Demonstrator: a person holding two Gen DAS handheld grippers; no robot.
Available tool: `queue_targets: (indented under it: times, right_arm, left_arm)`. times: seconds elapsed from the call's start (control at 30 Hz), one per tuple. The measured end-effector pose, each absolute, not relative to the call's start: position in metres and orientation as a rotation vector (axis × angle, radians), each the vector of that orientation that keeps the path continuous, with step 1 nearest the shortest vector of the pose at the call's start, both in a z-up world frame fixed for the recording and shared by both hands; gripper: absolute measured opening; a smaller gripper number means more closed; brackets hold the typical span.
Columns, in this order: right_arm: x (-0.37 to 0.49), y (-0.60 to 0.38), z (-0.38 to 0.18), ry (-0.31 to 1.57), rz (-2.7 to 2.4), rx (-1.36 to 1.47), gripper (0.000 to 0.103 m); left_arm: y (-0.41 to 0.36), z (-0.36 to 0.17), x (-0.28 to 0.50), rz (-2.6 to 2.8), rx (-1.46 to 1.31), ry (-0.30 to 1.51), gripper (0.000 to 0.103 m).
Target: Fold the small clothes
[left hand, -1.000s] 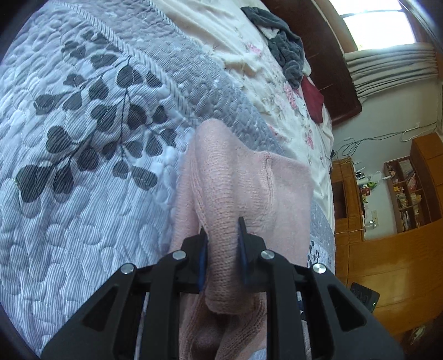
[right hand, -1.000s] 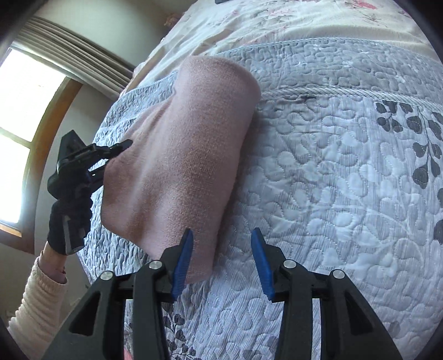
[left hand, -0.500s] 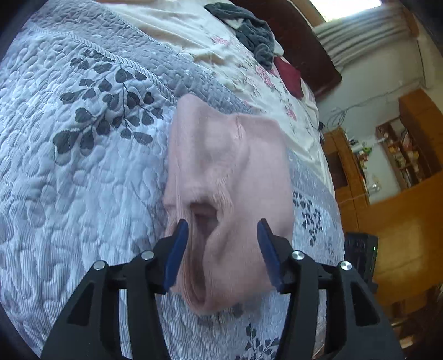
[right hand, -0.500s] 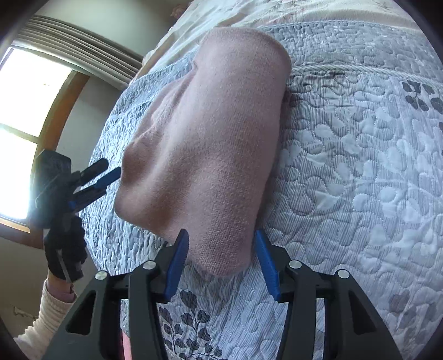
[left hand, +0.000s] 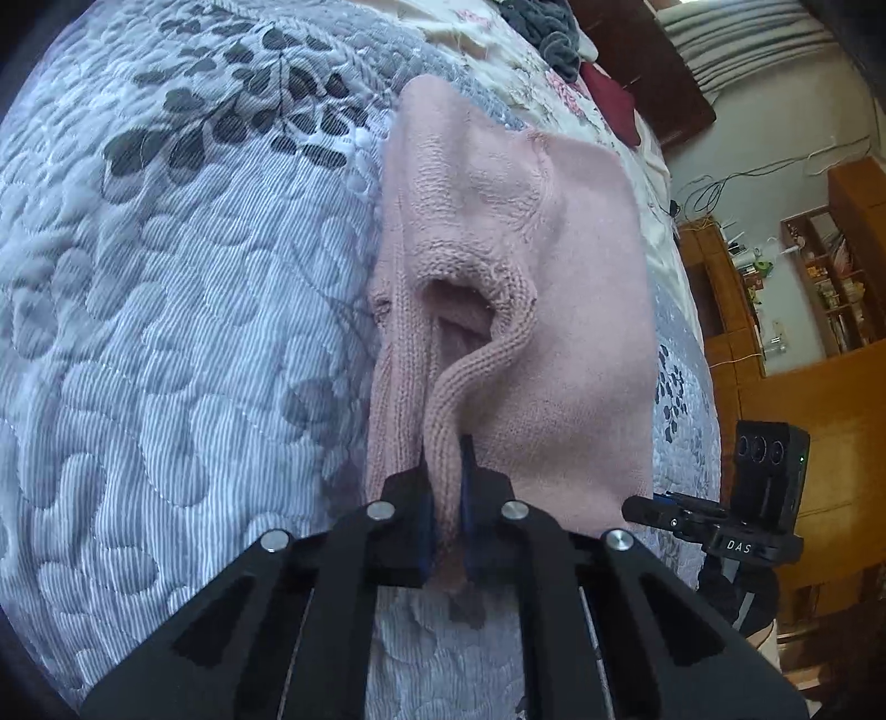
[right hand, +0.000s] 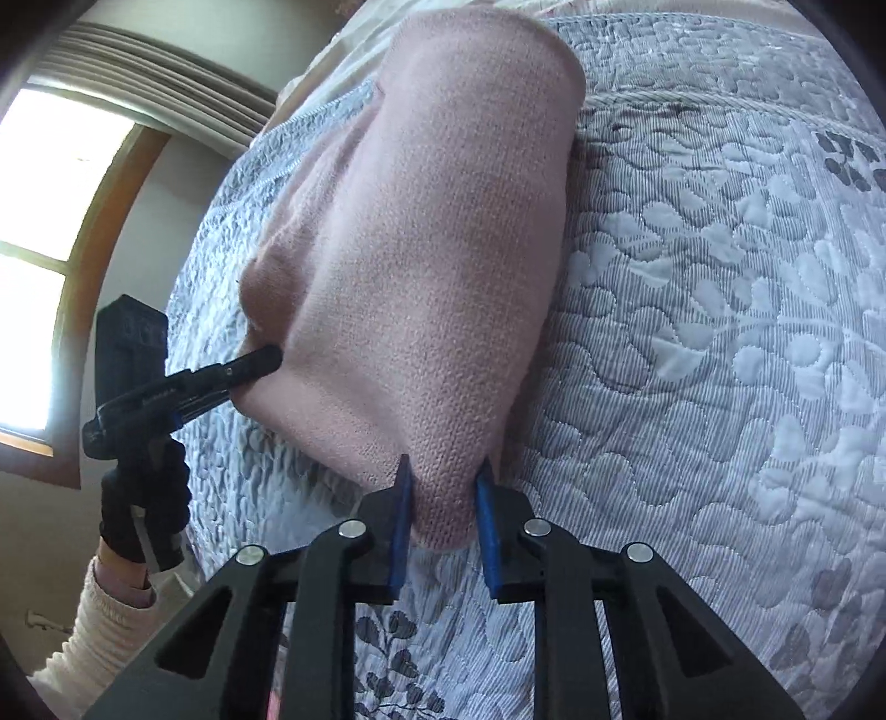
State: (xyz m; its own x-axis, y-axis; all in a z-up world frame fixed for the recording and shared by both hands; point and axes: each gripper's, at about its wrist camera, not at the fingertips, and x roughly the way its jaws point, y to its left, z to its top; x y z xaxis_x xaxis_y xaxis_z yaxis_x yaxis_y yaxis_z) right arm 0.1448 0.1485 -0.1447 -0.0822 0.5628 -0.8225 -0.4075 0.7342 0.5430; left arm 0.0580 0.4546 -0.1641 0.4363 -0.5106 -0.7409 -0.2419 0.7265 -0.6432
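A pink knit garment (left hand: 554, 277) lies folded in a thick bundle on the quilted bed. My left gripper (left hand: 443, 471) is shut on its ribbed edge, which curls up from an opening in the fold. In the right wrist view the same garment (right hand: 432, 249) shows a smooth side, and my right gripper (right hand: 443, 487) is shut on its near corner, with the fabric filling the gap between the blue pads. The left gripper (right hand: 266, 357) meets the garment's left side there. The right gripper (left hand: 659, 507) appears at the garment's lower right in the left wrist view.
A grey-white leaf-patterned quilt (left hand: 166, 332) covers the bed, also seen on the right (right hand: 720, 332). Grey clothes (left hand: 542, 27) and a dark red item (left hand: 609, 94) lie at the far end. Wooden cabinets (left hand: 775, 360) stand beyond. A gloved hand (right hand: 144, 498) holds the left gripper by the window (right hand: 55, 221).
The left gripper let go of the garment, then shut again on the ribbed edge. The right gripper moved onto the near corner and closed on it.
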Motion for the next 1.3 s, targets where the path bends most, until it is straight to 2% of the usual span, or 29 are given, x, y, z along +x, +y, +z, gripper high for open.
queue_targets:
  times: [0.1, 0.2, 0.23, 0.27, 0.3, 0.33, 0.37, 0.4, 0.53, 0.6, 0.67, 0.87, 0.97, 1.07, 1.13, 1.2, 1.27, 1.3]
  right_arm:
    - [0.143, 0.149, -0.152, 1.446, 0.8, 0.134, 0.021]
    - [0.144, 0.149, -0.147, 1.435, 0.811, 0.114, 0.024]
    - [0.144, 0.146, -0.143, 1.429, 0.82, 0.11, 0.027]
    - [0.147, 0.144, -0.139, 1.422, 0.826, 0.11, 0.033]
    - [0.148, 0.142, -0.133, 1.406, 0.833, 0.113, 0.035]
    - [0.151, 0.141, -0.131, 1.391, 0.841, 0.117, 0.038]
    - [0.153, 0.14, -0.127, 1.377, 0.846, 0.127, 0.046]
    - [0.157, 0.138, -0.122, 1.357, 0.85, 0.142, 0.053]
    - [0.18, 0.137, -0.112, 1.317, 0.849, 0.204, 0.057]
    - [0.194, 0.137, -0.112, 1.317, 0.853, 0.253, 0.064]
    - [0.208, 0.135, -0.115, 1.318, 0.86, 0.292, 0.064]
    - [0.245, 0.141, -0.135, 1.35, 0.866, 0.362, 0.069]
    - [0.253, 0.145, -0.149, 1.372, 0.88, 0.383, 0.075]
    - [0.257, 0.153, -0.164, 1.387, 0.902, 0.43, 0.083]
    - [0.26, 0.158, -0.173, 1.401, 0.91, 0.472, 0.085]
    - [0.26, 0.162, -0.182, 1.409, 0.915, 0.515, 0.085]
    - [0.259, 0.162, -0.183, 1.398, 0.918, 0.535, 0.081]
    - [0.258, 0.161, -0.182, 1.39, 0.921, 0.533, 0.074]
  left_arm:
    - [0.459, -0.173, 0.054, -0.2, -0.826, 1.127, 0.007]
    - [0.457, -0.164, 0.053, -0.209, -0.791, 1.129, 0.013]
    - [0.456, -0.159, 0.054, -0.213, -0.778, 1.126, 0.02]
    - [0.457, -0.152, 0.054, -0.221, -0.767, 1.113, 0.034]
    - [0.459, -0.144, 0.055, -0.216, -0.753, 1.091, 0.043]
    - [0.462, -0.136, 0.056, -0.204, -0.735, 1.064, 0.057]
    - [0.466, -0.13, 0.059, -0.196, -0.724, 1.041, 0.065]
    - [0.471, -0.127, 0.063, -0.191, -0.724, 1.028, 0.067]
    - [0.488, -0.131, 0.087, -0.182, -0.767, 1.045, 0.069]
    - [0.494, -0.14, 0.103, -0.188, -0.795, 1.065, 0.069]
    - [0.496, -0.148, 0.117, -0.21, -0.843, 1.07, 0.069]
    - [0.492, -0.175, 0.147, -0.298, -0.905, 1.076, 0.071]
    - [0.487, -0.182, 0.161, -0.373, -0.923, 1.073, 0.072]
    - [0.469, -0.186, 0.179, -0.417, -0.869, 1.117, 0.08]
    - [0.455, -0.185, 0.187, -0.445, -0.823, 1.135, 0.081]
    - [0.448, -0.186, 0.193, -0.457, -0.805, 1.141, 0.079]
    - [0.445, -0.187, 0.194, -0.449, -0.794, 1.142, 0.066]
    - [0.446, -0.188, 0.192, -0.451, -0.806, 1.138, 0.061]
